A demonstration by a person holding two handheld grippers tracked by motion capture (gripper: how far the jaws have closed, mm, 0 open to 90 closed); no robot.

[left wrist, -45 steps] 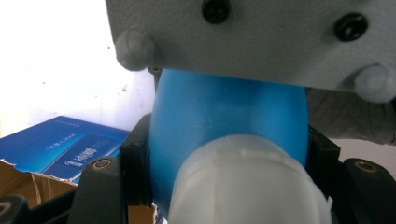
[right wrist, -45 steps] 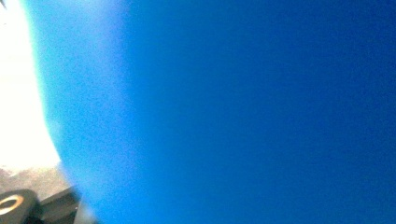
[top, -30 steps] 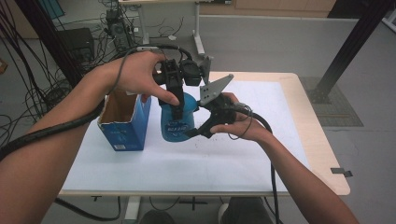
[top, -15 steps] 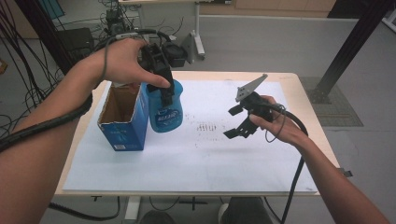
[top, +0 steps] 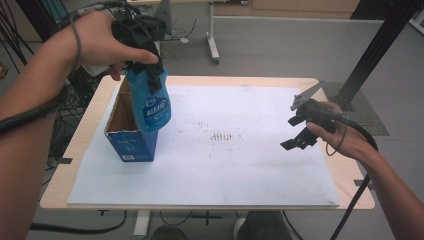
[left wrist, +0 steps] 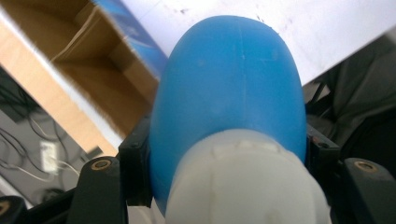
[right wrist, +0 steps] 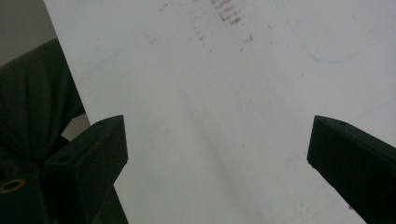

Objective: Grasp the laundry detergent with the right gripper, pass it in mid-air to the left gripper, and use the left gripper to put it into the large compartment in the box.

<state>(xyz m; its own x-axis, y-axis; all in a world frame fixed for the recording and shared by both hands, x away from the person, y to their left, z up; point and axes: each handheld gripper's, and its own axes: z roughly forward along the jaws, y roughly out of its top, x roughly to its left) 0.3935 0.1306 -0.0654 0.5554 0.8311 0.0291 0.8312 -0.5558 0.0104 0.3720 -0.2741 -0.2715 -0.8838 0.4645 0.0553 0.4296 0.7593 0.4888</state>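
Observation:
A blue bottle (top: 152,107) with a white cap (left wrist: 243,186) hangs in the air, its bottom just above the right wall of an open blue cardboard box (top: 131,145). My left gripper (top: 147,75) is shut on the bottle's upper part, a jaw on each side of the blue body (left wrist: 229,88). The box's brown inside (left wrist: 88,60) lies below and beside the bottle. My right gripper (top: 295,132) hovers over the right side of the table. Its jaws have just been opening, they stand wide, and nothing is between them (right wrist: 217,135).
A white sheet (top: 225,165) with a few dark smudges at its middle covers most of the wooden table (top: 350,182). The box stands near the table's left edge. Cables, a table leg and a black post stand on the floor beyond.
The right gripper left the bottle, opened and moved to the right. The left gripper carried the bottle up and to the left, over the box.

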